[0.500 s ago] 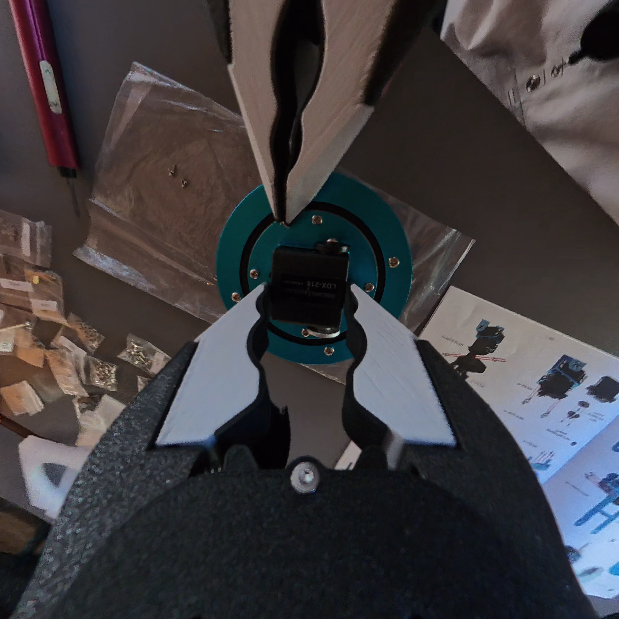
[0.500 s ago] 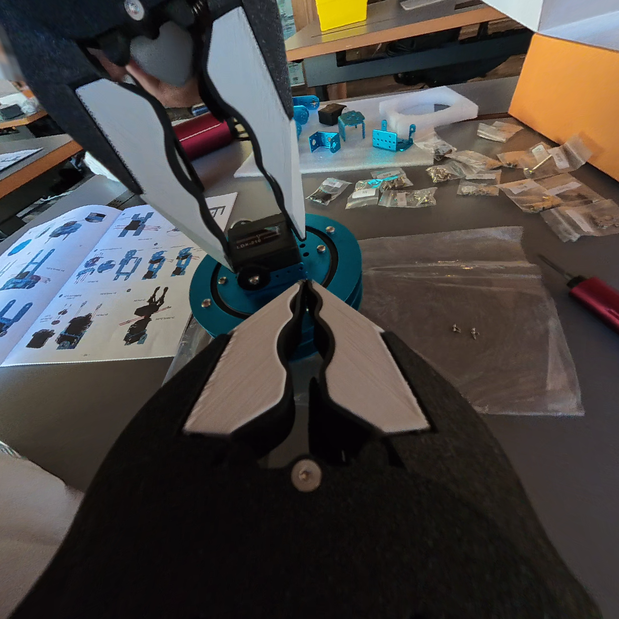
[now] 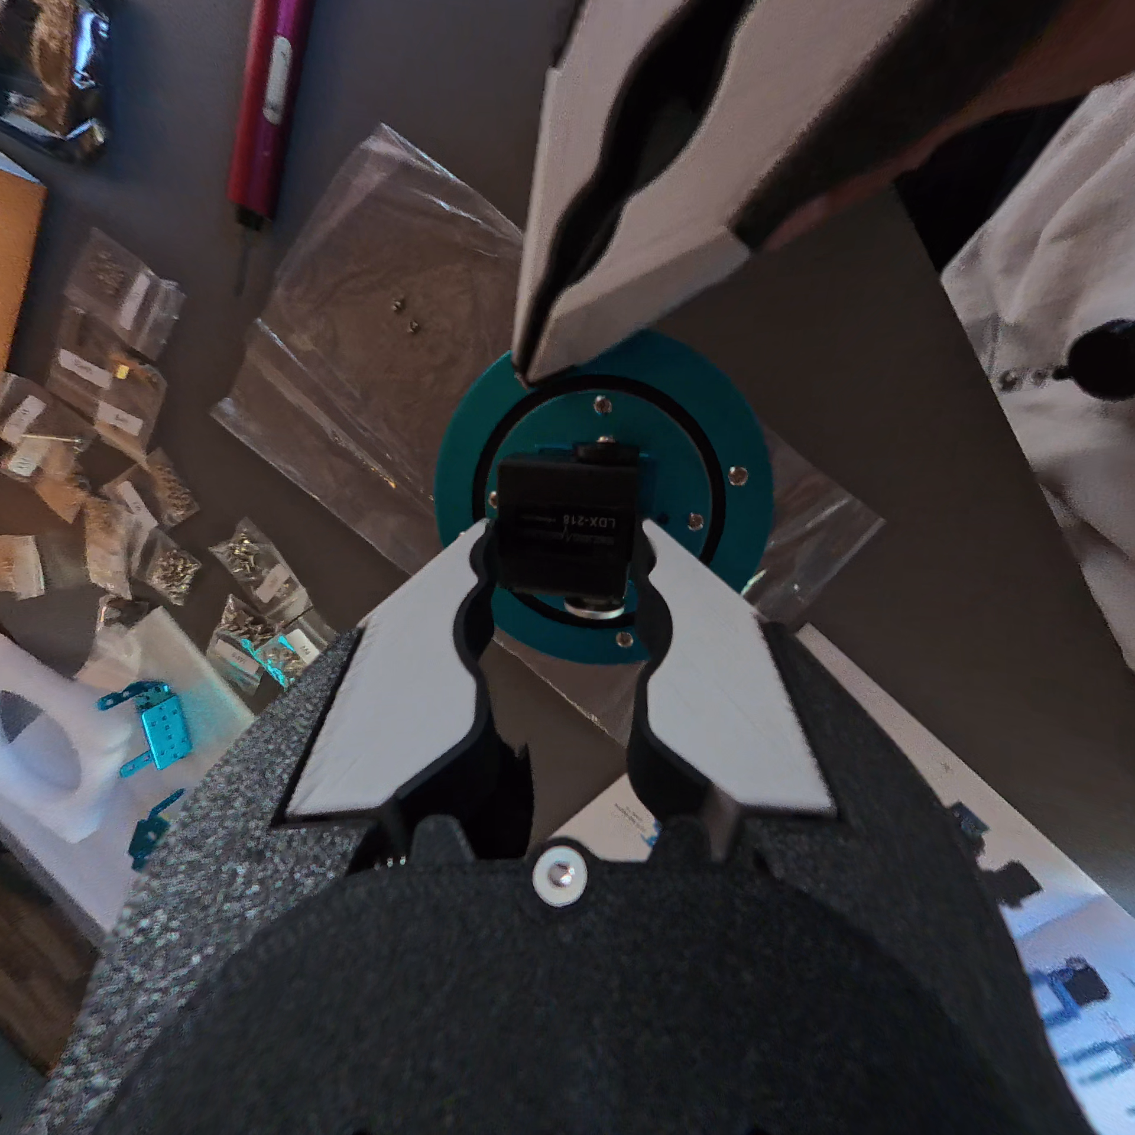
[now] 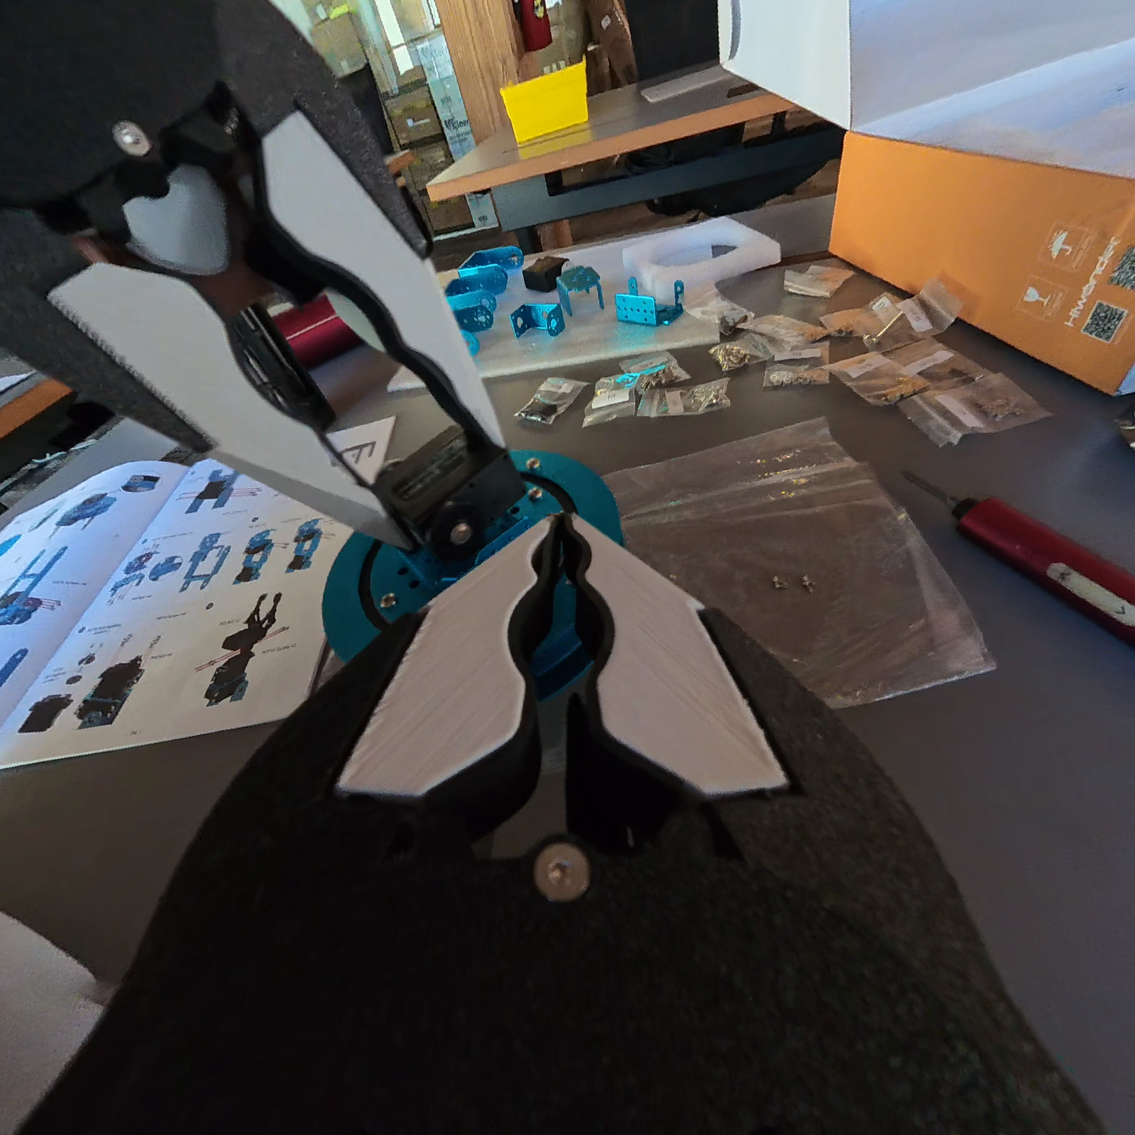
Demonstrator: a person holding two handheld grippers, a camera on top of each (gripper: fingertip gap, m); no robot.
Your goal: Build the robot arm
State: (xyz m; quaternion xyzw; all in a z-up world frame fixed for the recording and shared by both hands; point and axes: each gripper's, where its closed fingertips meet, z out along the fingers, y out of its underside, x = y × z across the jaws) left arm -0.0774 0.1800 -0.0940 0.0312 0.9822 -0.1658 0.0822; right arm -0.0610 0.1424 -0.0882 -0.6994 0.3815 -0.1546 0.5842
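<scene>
A black servo (image 3: 565,534) sits on a round teal base (image 3: 737,417) on the grey table. My left gripper (image 3: 568,534) is shut on the servo, one finger on each side. In the right wrist view the left gripper (image 4: 454,497) comes down from the upper left and holds the servo (image 4: 454,479) tilted over a blue bracket on the base (image 4: 344,608). My right gripper (image 4: 556,519) is shut, its tips just right of the servo above the base. In the left wrist view the right gripper's tips (image 3: 522,374) are at the base's far left rim. I cannot tell whether anything is pinched between them.
A clear plastic bag (image 4: 798,553) with two small screws (image 4: 792,582) lies right of the base. A red screwdriver (image 4: 1044,559) is farther right. An open manual (image 4: 153,583) lies left. Screw bags (image 4: 675,393), blue brackets (image 4: 645,307) on white foam and an orange box (image 4: 982,245) stand behind. Spacing between my two grippers at the tips: around 5 centimetres.
My left gripper has turned and tilted the servo on the base. My right gripper's tips have moved from the inner ring out to the base's rim. Both cameras have pulled back.
</scene>
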